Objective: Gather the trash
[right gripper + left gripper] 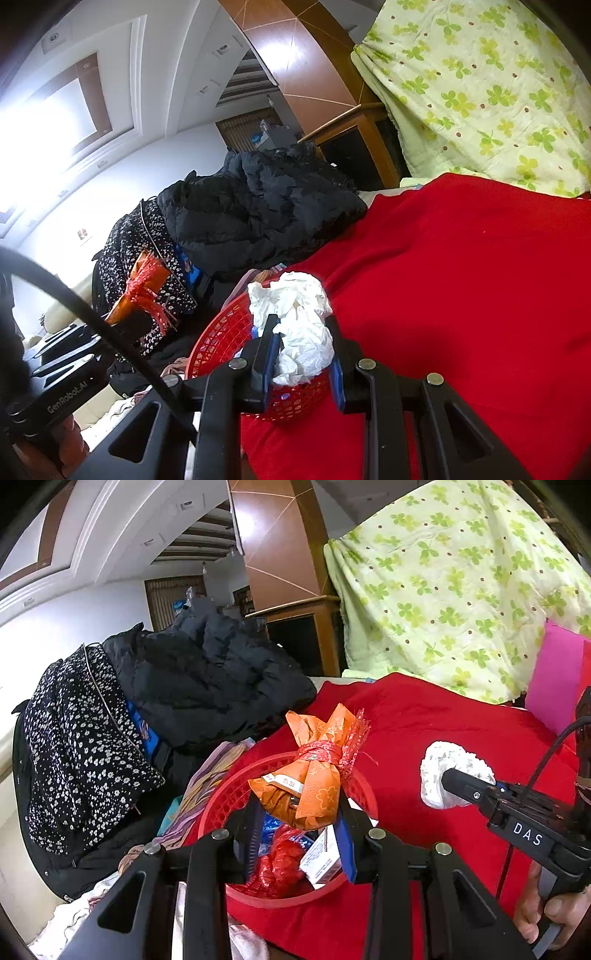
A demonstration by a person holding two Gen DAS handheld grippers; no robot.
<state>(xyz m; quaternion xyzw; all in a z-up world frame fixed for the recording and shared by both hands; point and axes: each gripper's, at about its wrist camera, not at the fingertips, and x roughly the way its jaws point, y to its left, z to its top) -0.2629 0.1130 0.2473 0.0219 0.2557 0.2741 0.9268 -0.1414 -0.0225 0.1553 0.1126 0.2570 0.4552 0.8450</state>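
My left gripper (301, 812) is shut on an orange wrapper bundle (314, 775) tied with red ribbon, held just above a red mesh basket (221, 805). The basket holds a red bag and a small white box (321, 860). My right gripper (301, 347) is shut on a crumpled white tissue wad (299, 325), held over the basket's rim (218, 343). In the left wrist view the right gripper (454, 782) shows with the tissue (443, 760) to the right of the basket. The left gripper with the orange bundle (144, 288) shows at the left of the right wrist view.
The basket sits on a red blanket (424, 716). A pile of black and floral clothes (147, 701) lies to the left. A green clover-print cloth (461, 583) hangs behind, with a pink cushion (554, 679) at the right.
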